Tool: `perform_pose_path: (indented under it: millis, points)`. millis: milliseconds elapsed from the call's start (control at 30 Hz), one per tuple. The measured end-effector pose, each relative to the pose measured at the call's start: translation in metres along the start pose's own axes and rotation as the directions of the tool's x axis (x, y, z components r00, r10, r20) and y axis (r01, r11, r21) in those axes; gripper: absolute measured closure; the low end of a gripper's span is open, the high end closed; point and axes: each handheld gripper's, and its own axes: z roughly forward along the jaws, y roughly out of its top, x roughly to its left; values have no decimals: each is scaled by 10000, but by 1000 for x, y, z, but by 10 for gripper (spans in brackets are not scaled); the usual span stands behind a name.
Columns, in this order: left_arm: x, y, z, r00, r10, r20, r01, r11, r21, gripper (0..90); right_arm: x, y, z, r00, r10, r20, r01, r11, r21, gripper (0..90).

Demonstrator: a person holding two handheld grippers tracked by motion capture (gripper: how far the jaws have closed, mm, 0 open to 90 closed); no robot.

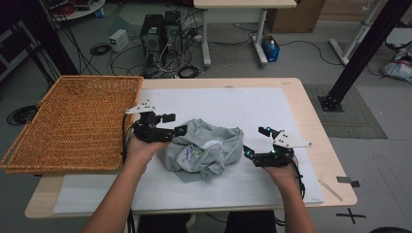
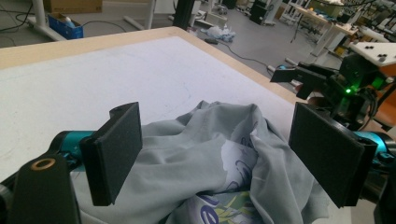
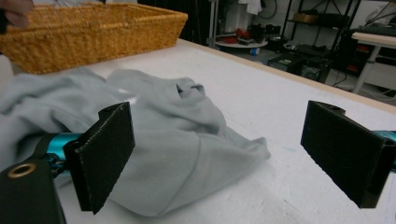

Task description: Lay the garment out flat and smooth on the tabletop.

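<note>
Centrally, one crumpled grey printed T-shirt point(image 1: 204, 149) is seen lying on the white table mat point(image 1: 252, 109), beside one woven wicker basket point(image 1: 73, 121). Two grippers are held at it: the left gripper point(image 1: 174, 124) and right gripper point(image 1: 256, 141), both spread wide, nothing clamped.

Shirt point(image 1: 206, 148) crumpled — its print point(image 2: 219, 210) folded into the creases, wording unreadable, lower part cut by the left gripper view's bottom edge. Basket point(image 3: 93, 28) cut at the right gripper view's top-left edge. Both forearms run off the high view's bottom.
</note>
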Motion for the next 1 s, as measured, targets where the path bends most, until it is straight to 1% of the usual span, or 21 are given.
perform_pose_path:
  millis: [67, 167, 233, 333, 433, 467, 500, 533, 567, 633, 667, 700, 733, 767, 800, 833, 867, 900, 933, 967, 1000]
  points:
    - [3, -1, 2, 10000, -25, 4, 25, 9999, 120, 175, 1, 4, -1, 10000, 28, -29, -28, 10000, 0, 96]
    - [9, -3, 10, 9998, -167, 88, 166, 9997, 192, 175, -1, 6, 3, 9998, 113, -153, -109, 9996, 263, 96]
    - [13, -4, 17, 9992, -313, 229, 309, 9994, 160, 175, -3, 8, 7, 9996, 143, -257, -131, 9989, 445, 96]
    - [15, -6, 29, 9983, -385, 433, 378, 9991, 167, 175, -5, 11, 15, 9990, 141, -433, -114, 9980, 620, 96]
    - [13, -10, 42, 9974, -363, 630, 334, 9984, 464, 177, -4, 10, 18, 9980, 314, -540, -271, 9965, 792, 100]
    - [11, -11, 47, 9970, -316, 704, 277, 9981, 555, 179, -3, 10, 19, 9974, 403, -595, -351, 9957, 863, 131]
    - [10, -12, 51, 9972, -221, 709, 176, 9978, 641, 179, -3, 9, 20, 9965, 372, -752, -303, 9954, 906, 141]
    - [9, -13, 54, 9976, -135, 686, 81, 9969, 778, 179, -1, 9, 21, 9963, 367, -781, -289, 9947, 989, 144]
    - [7, -15, 56, 9984, -42, 566, -13, 9953, 972, 178, 0, 8, 22, 9965, 309, -773, -219, 9932, 1143, 149]
    - [7, -17, 59, 9994, 265, 242, -297, 9892, 1433, 179, 4, 7, 25, 9945, 305, -1006, -166, 9906, 1356, 216]
    - [7, -18, 60, 9991, 434, -35, -423, 9858, 1628, 179, 6, 7, 27, 9941, 295, -1042, -143, 9895, 1440, 231]
    - [9, -18, 60, 9988, 443, -203, -402, 9847, 1698, 178, 7, 7, 29, 9926, 277, -1178, -96, 9884, 1515, 298]
    - [12, -19, 58, 9990, 350, -272, -299, 9853, 1682, 179, 9, 6, 32, 9894, 256, -1432, -15, 9861, 1662, 385]
    - [15, -19, 57, 9989, 261, -387, -193, 9858, 1669, 179, 10, 5, 35, 9883, 180, -1512, 113, 9815, 1911, 455]
    - [18, -19, 55, 9988, 176, -456, -100, 9866, 1629, 179, 12, 3, 39, 9874, 199, -1570, 165, 9738, 2269, 550]
    - [21, -19, 54, 9986, 124, -522, -35, 9861, 1661, 179, 13, 1, 42, 9857, 217, -1668, 236, 9639, 2652, 656]
    - [24, -20, 53, 9977, 38, -678, 76, 9860, 1667, 179, 13, 0, 45, 9858, 171, -1673, 353, 9516, 3054, 740]
    - [25, -20, 52, 9974, 38, -720, 83, 9859, 1672, 179, 13, -2, 46, 9873, 121, -1582, 429, 9396, 3395, 815]
    - [28, -20, 51, 9972, -7, -752, 128, 9870, 1605, 179, 12, -2, 46, 9886, 119, -1500, 416, 9363, 3487, 848]
    - [30, -20, 51, 9966, -85, -820, 210, 9879, 1535, 179, 8, -1, 44, 9901, 151, -1394, 345, 9374, 3466, 865]
    - [32, -20, 51, 9958, -154, -908, 286, 9890, 1454, 179, 3, 1, 42, 9927, 110, -1204, 304, 9414, 3360, 870]
